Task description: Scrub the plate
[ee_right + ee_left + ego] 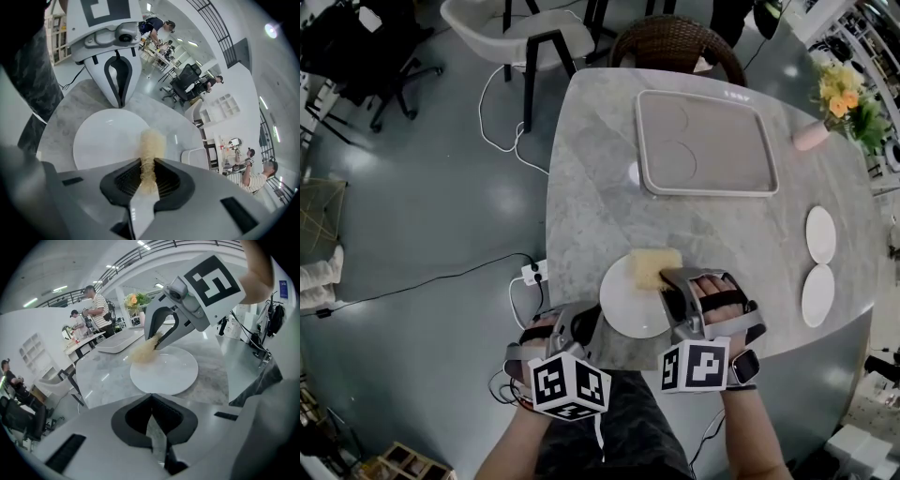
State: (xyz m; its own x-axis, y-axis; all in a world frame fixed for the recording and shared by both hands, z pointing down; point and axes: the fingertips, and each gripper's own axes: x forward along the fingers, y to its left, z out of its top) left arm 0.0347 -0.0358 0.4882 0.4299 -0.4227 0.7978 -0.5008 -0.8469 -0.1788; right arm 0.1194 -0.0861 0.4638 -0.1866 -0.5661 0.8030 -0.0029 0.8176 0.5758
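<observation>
A round white plate (628, 309) lies near the front edge of the grey marble table (591, 206). My right gripper (668, 281) is shut on a yellow sponge (652, 265), which rests on the plate's far rim. In the right gripper view the sponge (151, 145) sticks out from between the jaws over the plate (105, 138). My left gripper (586, 323) is shut with nothing in it, its tips right at the plate's near-left rim. The left gripper view shows the plate (168, 373) just past the tips, and the right gripper (157, 341) with the sponge (143, 352).
A large beige tray (708, 141) with two round dents sits at the table's far side. Two small white plates (820, 234) lie at the right edge. A pink vase (811, 136) of flowers stands at the far right. A wicker chair (675, 42) stands behind the table, and a power strip (532, 272) lies on the floor.
</observation>
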